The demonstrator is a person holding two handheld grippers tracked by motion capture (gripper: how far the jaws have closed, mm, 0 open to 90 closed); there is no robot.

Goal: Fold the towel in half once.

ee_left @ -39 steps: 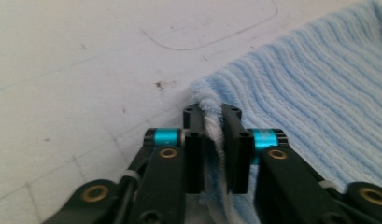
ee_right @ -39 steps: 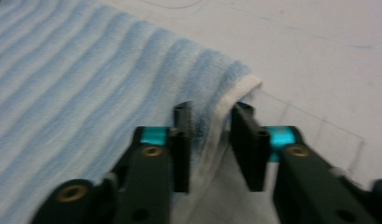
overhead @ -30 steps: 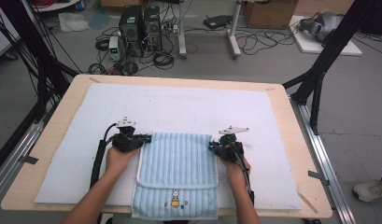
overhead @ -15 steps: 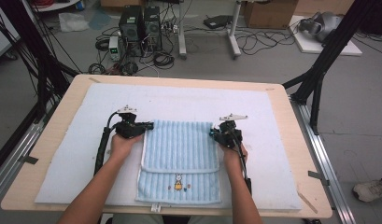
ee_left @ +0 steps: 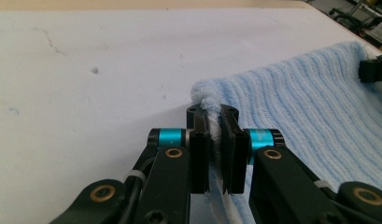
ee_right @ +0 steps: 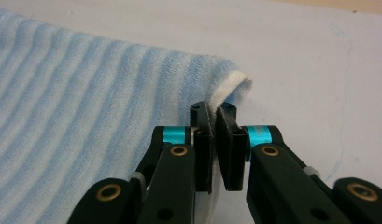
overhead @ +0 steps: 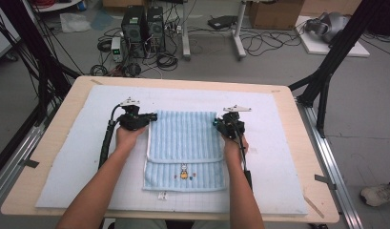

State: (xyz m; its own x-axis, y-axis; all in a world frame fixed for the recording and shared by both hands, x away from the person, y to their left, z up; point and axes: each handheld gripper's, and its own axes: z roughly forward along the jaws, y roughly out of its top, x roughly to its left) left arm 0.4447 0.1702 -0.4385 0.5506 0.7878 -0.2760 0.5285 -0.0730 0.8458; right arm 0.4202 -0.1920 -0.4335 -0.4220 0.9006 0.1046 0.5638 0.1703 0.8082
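While the light blue towel (overhead: 183,148) lies on the white mat (overhead: 78,157) in the middle of the tabletop (overhead: 49,200), each hand-held gripper holds one of its far corners. The left hand-held gripper (overhead: 147,116) has its jaws nearly closed on the far left corner, and in the left gripper view (ee_left: 215,135) a bunched bit of fluffy cloth sits squeezed between the two black jaws. The right hand-held gripper (overhead: 218,124) pinches the far right corner the same way, and in the right gripper view (ee_right: 212,133) the white edge of the towel runs down between its jaws. The person's left hand (overhead: 128,136) and right hand (overhead: 234,143) come in from the near side, one on each side of the towel. The towel has soft stripes running from near to far. Its top layer ends in a line across the near part, and below that line a small picture (overhead: 183,172) shows on the lower layer. A little white tag (overhead: 161,195) pokes out at the near edge. Behind the tabletop, black boxes (overhead: 142,24) and many cables (overhead: 259,40) lie on the grey floor
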